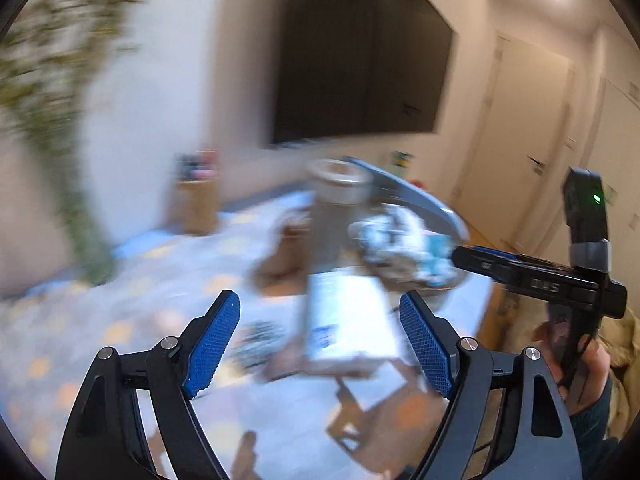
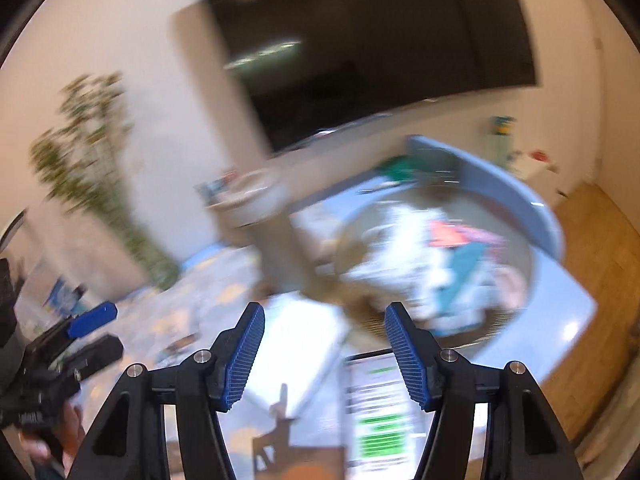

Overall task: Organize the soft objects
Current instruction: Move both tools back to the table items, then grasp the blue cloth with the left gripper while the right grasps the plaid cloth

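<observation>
Blue pads of left gripper (image 1: 320, 344) and right gripper (image 2: 324, 354) stood apart, nothing between | soft clothes (image 2: 432, 264) heaped in basket (image 2: 548, 224) on desk (image 2: 568, 320) | risk: tall jar (image 1: 338, 200) beside basket, hasty reach could topple it

Both tongs (image 1: 320, 344) (image 2: 324, 354) agape, empty

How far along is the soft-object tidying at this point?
Done: a heap of soft items already lies in the round basket. In hand: nothing; the left tool and right tool both stand open and empty. Left: blur hides whether the small dark item on the table is soft.
</observation>
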The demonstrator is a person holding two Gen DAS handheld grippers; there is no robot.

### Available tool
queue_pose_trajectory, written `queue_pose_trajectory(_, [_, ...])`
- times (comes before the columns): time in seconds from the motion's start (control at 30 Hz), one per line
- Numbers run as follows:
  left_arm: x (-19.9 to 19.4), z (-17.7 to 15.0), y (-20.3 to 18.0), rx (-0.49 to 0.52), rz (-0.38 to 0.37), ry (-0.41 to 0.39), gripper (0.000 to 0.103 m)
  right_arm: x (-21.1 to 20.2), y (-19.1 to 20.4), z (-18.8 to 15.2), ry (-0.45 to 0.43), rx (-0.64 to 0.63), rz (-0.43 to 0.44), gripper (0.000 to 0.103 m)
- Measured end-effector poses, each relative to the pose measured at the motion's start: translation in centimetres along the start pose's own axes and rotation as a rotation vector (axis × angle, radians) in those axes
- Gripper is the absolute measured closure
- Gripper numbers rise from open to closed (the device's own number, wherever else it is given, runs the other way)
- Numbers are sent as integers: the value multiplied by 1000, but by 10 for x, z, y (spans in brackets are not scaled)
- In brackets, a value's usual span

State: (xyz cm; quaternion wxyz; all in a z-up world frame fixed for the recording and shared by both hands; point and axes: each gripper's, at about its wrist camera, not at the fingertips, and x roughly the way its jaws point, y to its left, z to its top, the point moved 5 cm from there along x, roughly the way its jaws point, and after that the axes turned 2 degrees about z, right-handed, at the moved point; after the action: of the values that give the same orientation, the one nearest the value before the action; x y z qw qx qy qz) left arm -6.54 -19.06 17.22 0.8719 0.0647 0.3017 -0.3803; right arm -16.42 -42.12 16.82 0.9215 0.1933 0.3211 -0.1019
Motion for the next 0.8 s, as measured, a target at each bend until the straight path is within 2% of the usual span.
queue_pose_trajectory(0.1, [-37, -14, 60, -82, 107, -34, 11, 12, 49, -9, 10, -72, 60, 41])
queue_pose_trajectory(0.2, [-67, -35, 123, -209, 216, -64, 5, 32, 95, -25, 38, -118, 124, 39])
queue_pose_trajectory(0.3, [-84, -66, 178, -317, 303, -68, 4, 63, 139, -56, 99, -138, 210, 33])
queue_pose_trajectory(0.37, [-80, -92, 207, -375, 344, -43, 4, 82, 163, -76, 147, -161, 245, 32])
queue_pose_trajectory(0.43, [-78, -112, 226, -414, 350, -15, 5, 105, 187, -100, 205, -196, 270, 32])
queue_pose_trajectory(0.53, [-64, -138, 242, -441, 312, 34, 5, 132, 216, -126, 260, -247, 291, 32])
queue_pose_trajectory(0.6, [-45, -150, 243, -424, 280, 80, 5, 147, 229, -134, 273, -272, 286, 32])
queue_pose_trajectory(0.7, [-17, -164, 248, -400, 272, 143, 5, 165, 238, -139, 279, -313, 281, 25])
queue_pose_trajectory(0.8, [8, -176, 252, -380, 278, 197, 5, 185, 242, -137, 276, -419, 215, 24])
